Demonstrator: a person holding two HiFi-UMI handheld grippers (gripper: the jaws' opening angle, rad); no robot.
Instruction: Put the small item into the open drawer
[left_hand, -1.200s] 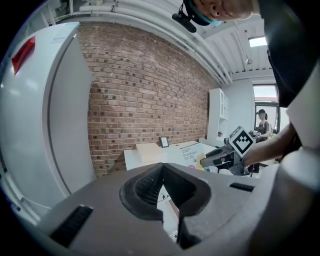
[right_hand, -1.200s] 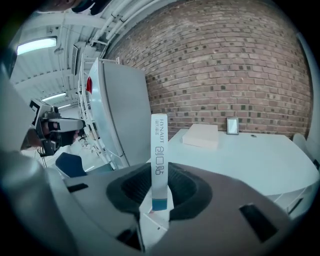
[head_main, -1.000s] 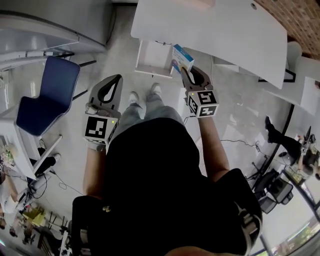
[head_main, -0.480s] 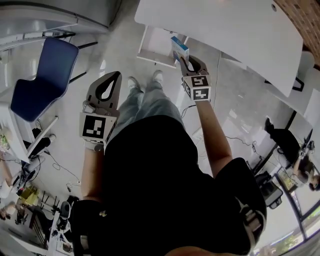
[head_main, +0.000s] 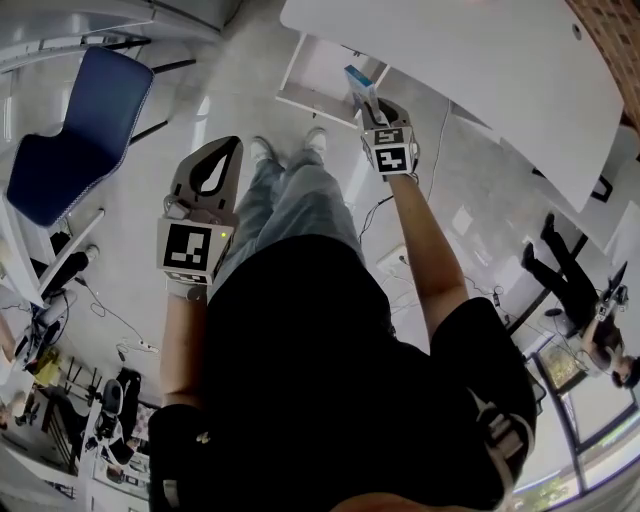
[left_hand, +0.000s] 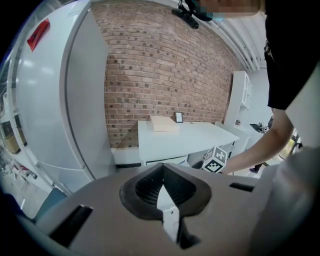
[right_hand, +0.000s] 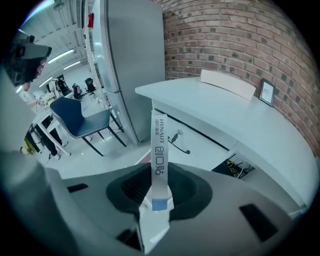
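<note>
My right gripper is shut on a small white and blue box, held out ahead of the person's legs. The box hangs just over the near right corner of the open white drawer under the white desk. In the right gripper view the box stands upright, edge-on, pinched between the jaws. My left gripper is lower left, beside the person's left leg. Its jaws are shut with nothing between them, as the left gripper view also shows.
A blue chair stands to the left on the pale floor. A tall grey cabinet is left of the desk, a brick wall behind it. On the desk lie a beige box and a small frame. Another person stands far right.
My right gripper has carried the box forward, from in front of the drawer to over its near right corner. The left gripper has stayed beside the leg.
</note>
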